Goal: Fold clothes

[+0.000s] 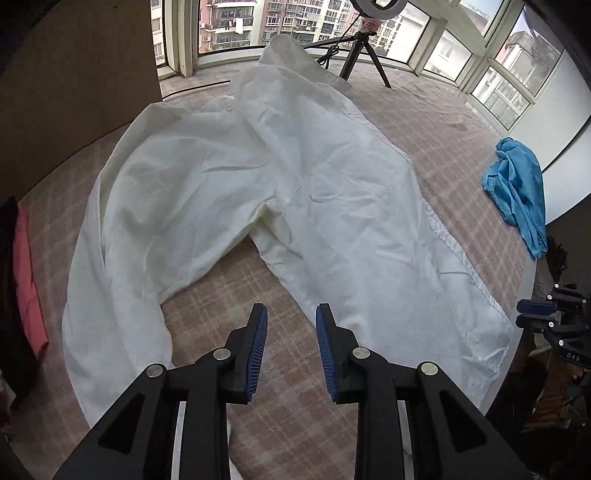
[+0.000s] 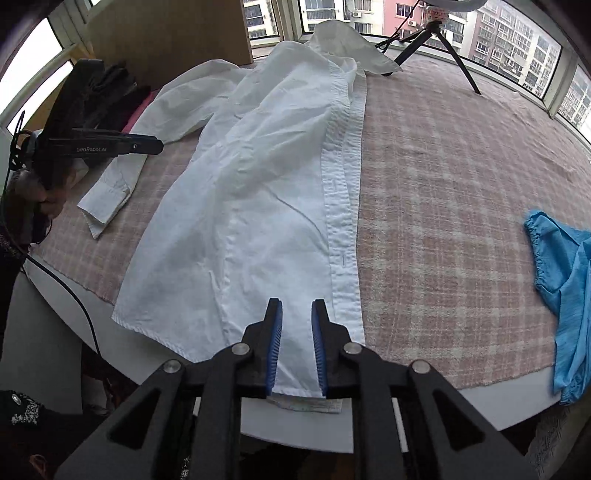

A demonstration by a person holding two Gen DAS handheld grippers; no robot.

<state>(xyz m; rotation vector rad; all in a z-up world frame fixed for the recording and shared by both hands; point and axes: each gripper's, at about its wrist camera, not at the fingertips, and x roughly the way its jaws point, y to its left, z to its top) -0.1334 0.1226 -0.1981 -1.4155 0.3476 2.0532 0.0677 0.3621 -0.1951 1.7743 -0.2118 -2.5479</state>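
Observation:
A white button-up shirt (image 1: 314,192) lies spread on the pink plaid table cover (image 1: 236,295), its collar at the far end. Its button placket (image 2: 341,192) runs along its right side, and one sleeve with a cuff (image 2: 110,192) lies out to the left. My left gripper (image 1: 291,317) is open above bare plaid, in the gap between the sleeve and the shirt body; it also shows from the side (image 2: 157,144). My right gripper (image 2: 296,310) is open over the shirt's near hem by the placket, with white cloth showing between its fingers. That same gripper (image 1: 521,314) appears at the table's right edge.
A crumpled blue garment (image 2: 565,280) lies on the right of the table (image 2: 310,428). A pink-red garment (image 1: 27,280) and dark clothes (image 2: 107,92) lie at the left. A cardboard box (image 2: 166,33) and a tripod (image 2: 436,33) stand at the back by the windows.

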